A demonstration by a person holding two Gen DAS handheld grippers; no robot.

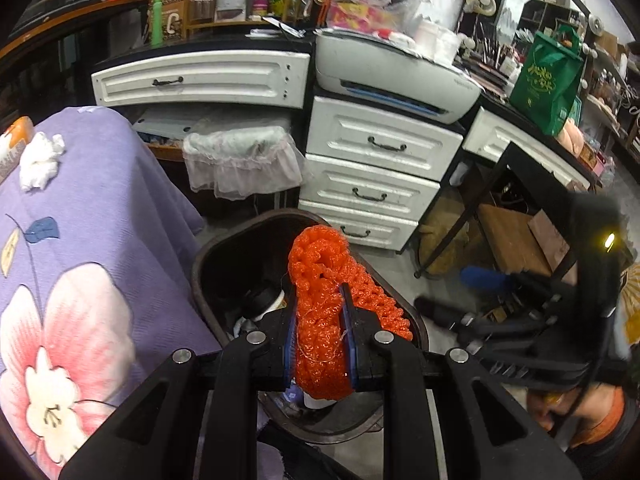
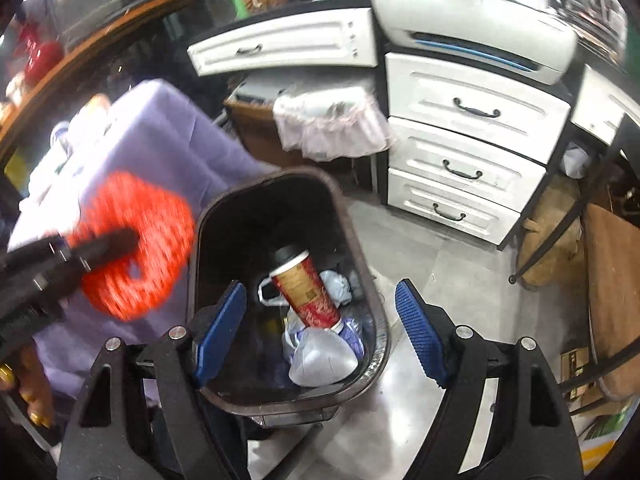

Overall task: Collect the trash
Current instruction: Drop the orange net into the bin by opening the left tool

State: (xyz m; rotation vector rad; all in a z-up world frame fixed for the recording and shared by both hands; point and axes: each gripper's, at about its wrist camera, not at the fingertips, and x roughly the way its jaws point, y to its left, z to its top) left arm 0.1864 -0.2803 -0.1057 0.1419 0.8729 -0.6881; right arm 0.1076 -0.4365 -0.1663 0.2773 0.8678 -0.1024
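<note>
While the left gripper (image 1: 319,334) pinches a bunched orange plastic mesh net (image 1: 328,304) between its blue pads, its jaws closed down on the net with only the net's thickness between them, the bundle hangs over the rim of a dark brown, rounded-rectangle plastic trash bin (image 1: 208,256) standing on the grey floor. From the right wrist view the same net shows as a blurred orange ring (image 2: 136,248) just left of the bin (image 2: 360,256), in front of a lilac cloth with a pink flower print (image 1: 100,240) that drapes a table beside the bin. The right gripper (image 2: 320,332) hangs above the bin's opening with its jaws spread wide and nothing between them. Inside the bin lie a red paper cup with a black lid (image 2: 306,288), tilted on its side, and crumpled pale plastic bags (image 2: 320,356). A wad of white tissue (image 1: 40,160) rests on the lilac cloth, well apart from the bin. Behind stand white drawers with dark handles (image 1: 376,172).
</note>
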